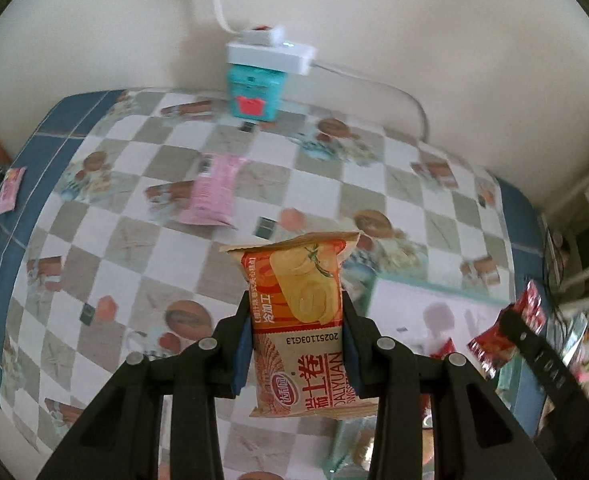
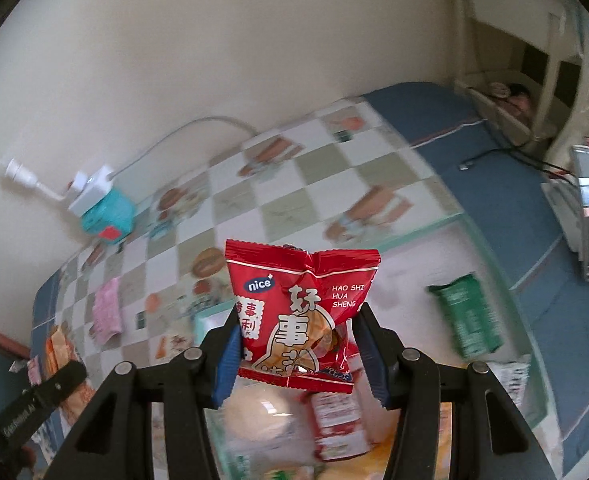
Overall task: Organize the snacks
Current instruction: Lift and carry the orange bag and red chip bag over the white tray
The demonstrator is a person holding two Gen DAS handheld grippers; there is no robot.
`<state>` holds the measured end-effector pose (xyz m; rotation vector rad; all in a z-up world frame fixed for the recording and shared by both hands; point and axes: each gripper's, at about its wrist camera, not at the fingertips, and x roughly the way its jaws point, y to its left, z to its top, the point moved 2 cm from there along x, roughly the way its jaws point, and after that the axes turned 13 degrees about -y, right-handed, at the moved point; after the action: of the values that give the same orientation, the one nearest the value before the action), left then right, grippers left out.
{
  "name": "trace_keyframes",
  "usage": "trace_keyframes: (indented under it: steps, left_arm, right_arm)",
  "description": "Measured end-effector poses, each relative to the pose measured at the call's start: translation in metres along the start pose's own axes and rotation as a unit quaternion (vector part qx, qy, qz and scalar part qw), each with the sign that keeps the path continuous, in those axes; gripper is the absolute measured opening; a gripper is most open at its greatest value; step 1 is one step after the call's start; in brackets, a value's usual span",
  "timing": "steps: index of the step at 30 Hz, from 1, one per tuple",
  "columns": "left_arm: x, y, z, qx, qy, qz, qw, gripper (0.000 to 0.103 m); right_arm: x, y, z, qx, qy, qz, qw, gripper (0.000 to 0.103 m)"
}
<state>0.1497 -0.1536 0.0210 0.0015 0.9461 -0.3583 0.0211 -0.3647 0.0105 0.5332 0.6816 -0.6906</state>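
Orange wrapper fills the lower centre of the left wrist view: the left gripper [image 1: 296, 340] is clamped on an orange snack pack [image 1: 300, 320], its long axis along the fingers, sealed end pointing away. The right gripper [image 2: 298, 344] likewise grips a red peanut packet [image 2: 298, 312], upright between the pads, above a pale tray [image 2: 414, 232] that already contains several snacks. Farther off, a pink packet [image 1: 210, 192] lies on the checked tablecloth [image 1: 334, 184] and a green packet [image 2: 466, 320] in the tray; sorting appears partly done.
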Motion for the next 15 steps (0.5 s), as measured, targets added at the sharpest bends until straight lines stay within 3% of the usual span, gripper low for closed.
trace_keyframes:
  steps: [8,15]
  left_arm:
    - [-0.002,-0.056,-0.021,0.078,0.004,-0.017,0.9968,0.040]
    - [0.000,-0.082,-0.031,0.089,0.011,-0.029,0.9955,0.040]
  right_arm:
    - [-0.005,-0.038,0.014,0.024,-0.013,-0.030,0.999,0.056]
    - [-0.008,-0.060,0.019,0.032,-0.015,-0.043,0.998,0.056]
